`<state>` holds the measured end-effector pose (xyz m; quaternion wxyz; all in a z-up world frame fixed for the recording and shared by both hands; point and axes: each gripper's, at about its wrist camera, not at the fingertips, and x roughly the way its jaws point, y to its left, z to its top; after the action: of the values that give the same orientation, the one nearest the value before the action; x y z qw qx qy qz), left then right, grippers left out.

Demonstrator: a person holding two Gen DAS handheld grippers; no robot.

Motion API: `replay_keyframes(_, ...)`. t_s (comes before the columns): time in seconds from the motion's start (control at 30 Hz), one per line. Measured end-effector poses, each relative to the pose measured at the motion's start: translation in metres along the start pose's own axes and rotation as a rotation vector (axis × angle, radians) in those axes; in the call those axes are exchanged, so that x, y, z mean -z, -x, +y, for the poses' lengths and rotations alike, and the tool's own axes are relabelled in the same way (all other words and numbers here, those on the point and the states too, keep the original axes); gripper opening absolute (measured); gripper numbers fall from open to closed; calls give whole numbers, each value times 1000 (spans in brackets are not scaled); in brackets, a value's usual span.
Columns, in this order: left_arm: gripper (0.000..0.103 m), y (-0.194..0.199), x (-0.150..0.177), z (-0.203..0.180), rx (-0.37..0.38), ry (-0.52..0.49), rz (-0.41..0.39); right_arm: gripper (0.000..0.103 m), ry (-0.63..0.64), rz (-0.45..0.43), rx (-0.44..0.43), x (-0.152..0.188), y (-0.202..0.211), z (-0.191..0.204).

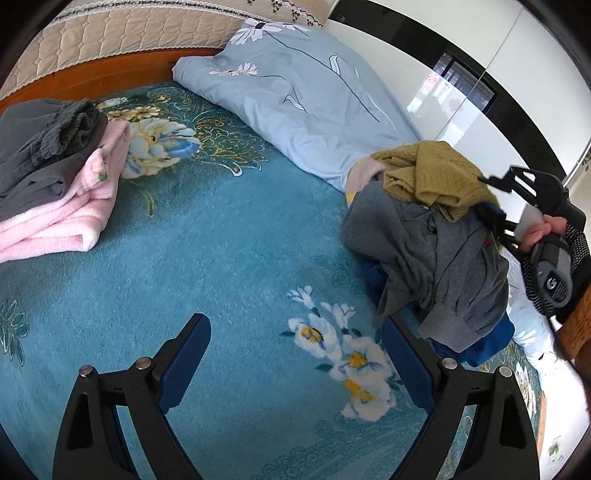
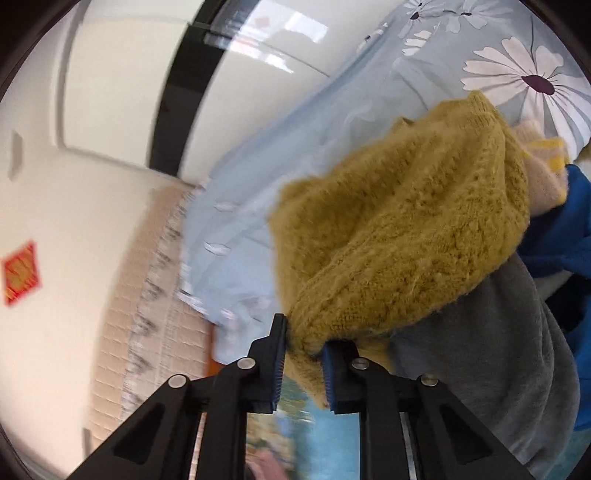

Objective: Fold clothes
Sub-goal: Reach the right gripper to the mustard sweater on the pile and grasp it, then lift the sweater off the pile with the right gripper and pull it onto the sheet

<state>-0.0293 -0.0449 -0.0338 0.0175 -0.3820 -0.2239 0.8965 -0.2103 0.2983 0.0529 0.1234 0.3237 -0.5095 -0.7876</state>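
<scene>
Left gripper [image 1: 295,354] spread wide, nothing between the jaws, hanging over the teal floral blanket [image 1: 221,258] at 6 o'clock in the left wrist view. White flower pattern on the blanket sits between its two fingers

Right gripper [image 2: 303,350] pinching the mustard knit sweater [image 2: 406,240]: a fold of the knit is caught between the blue pads at 6 o'clock in the right wrist view, the rest of it bulks up toward 1-2 o'clock. Same gripper shows in the left wrist view at 3 o'clock [image 1: 495,206], with a hand [image 1: 543,230] on its grip; its fingertips are buried in the cloth there

Unfolded pile at 3 o'clock in the left view: mustard sweater [image 1: 428,177] on top, grey garment [image 1: 443,266] under it and draped down the front, blue garment [image 1: 476,347] at the bottom edge, a bit of pale pink cloth [image 1: 364,171] poking out at the pile's upper left. Pile touches the light blue daisy-print pillow [image 1: 314,96], which runs from 12 to 2 o'clock

Done stack at 9-10 o'clock, well apart from the pile: folded pink garment [image 1: 74,206] on the blanket, dark grey garment [image 1: 40,147] on top of it

Wooden bed frame [image 1: 110,74] and a quilted beige cover [image 1: 110,33] along 11 o'clock. Right view is motion-blurred on its left half
</scene>
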Motion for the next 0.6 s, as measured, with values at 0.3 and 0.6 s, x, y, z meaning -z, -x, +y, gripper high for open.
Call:
replay_keyframes(0.3, 94, 1, 5, 8, -8, 51, 50, 7, 151, -51, -250, -19, 90, 98)
replay_keyframes(0.6, 94, 13, 11, 9, -22, 67, 59, 7, 313, -81, -438, -7, 195, 180)
